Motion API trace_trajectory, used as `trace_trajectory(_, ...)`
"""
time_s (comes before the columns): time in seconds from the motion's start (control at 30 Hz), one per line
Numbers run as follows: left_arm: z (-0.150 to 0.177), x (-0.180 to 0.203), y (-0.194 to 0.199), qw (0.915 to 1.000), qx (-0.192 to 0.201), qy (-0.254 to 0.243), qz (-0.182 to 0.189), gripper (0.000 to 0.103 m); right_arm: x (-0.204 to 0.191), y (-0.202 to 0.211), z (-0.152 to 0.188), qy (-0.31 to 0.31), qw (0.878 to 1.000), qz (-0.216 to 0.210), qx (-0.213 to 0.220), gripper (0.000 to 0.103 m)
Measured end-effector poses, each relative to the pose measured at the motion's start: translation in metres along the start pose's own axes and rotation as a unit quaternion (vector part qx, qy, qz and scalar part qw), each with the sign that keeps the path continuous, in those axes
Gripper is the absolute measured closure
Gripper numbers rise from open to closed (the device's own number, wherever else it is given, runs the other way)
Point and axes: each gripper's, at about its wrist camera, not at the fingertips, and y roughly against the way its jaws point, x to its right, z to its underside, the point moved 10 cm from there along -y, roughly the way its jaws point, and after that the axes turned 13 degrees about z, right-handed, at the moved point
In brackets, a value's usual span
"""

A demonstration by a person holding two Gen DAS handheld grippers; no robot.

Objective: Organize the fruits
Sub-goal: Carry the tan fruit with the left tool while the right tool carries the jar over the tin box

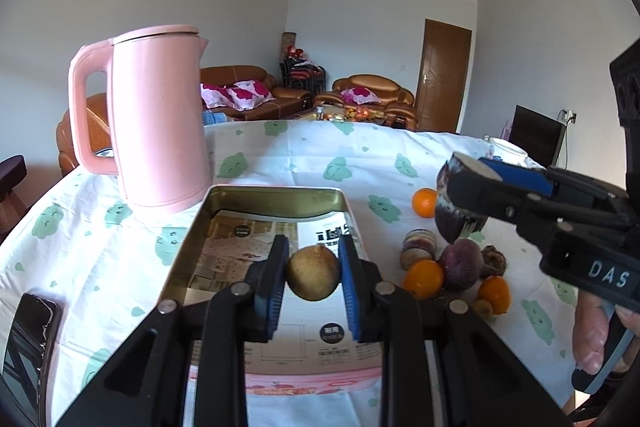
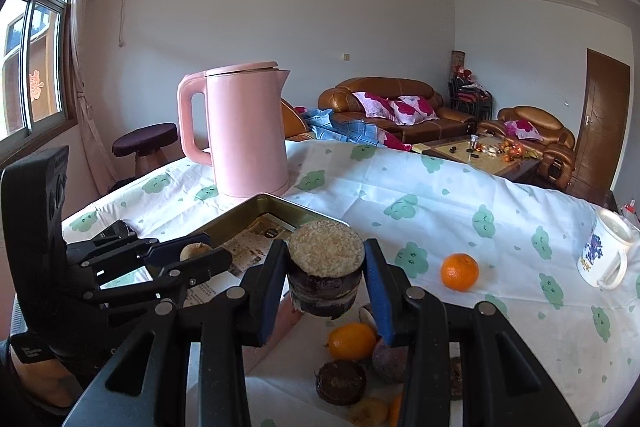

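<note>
You are working in a living room, at a table [image 2: 440,195] under a white cloth printed with green clouds, brown sofas behind it. A pink electric kettle [image 1: 160,115] stands at the far edge of the open tin tray [image 1: 276,195], which is lined with printed paper and looks like the collecting place for the fruit.

Your left gripper [image 1: 313,273] hangs over the tray with its blue pads pressed against both sides of a small brownish round fruit [image 1: 313,273], so a release there should drop it onto the paper lining. Your right gripper [image 2: 326,267] is clamped on a dark purple cut piece [image 2: 325,267] whose pale, grainy cut face is turned up; it is held off the cloth, beside the tray's right wall and above the heap, so it likely needs to travel left before you let go.

The rest waits on the cloth to the right of the tray: two oranges [image 1: 424,279] and several dark purple pieces [image 1: 462,265] bunched close together, touching. One loose orange [image 2: 459,271] sits apart, with a white mug [image 2: 604,255] further right.
</note>
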Motion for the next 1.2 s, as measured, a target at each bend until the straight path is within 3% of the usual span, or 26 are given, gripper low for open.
trace_trajectory(0.7,-0.012,-0.029,-0.009,0.9994,-0.01,-0.005,-0.031,0.077,-0.034,-0.024,-0.031,0.03,0.999,-0.027,0.002,0.062)
trace_trajectory(1.2,-0.013,-0.055,-0.025,0.9983,-0.032,-0.005,-0.048,0.077,-0.053,-0.055,-0.017,0.031,0.999,-0.036,-0.023,0.062)
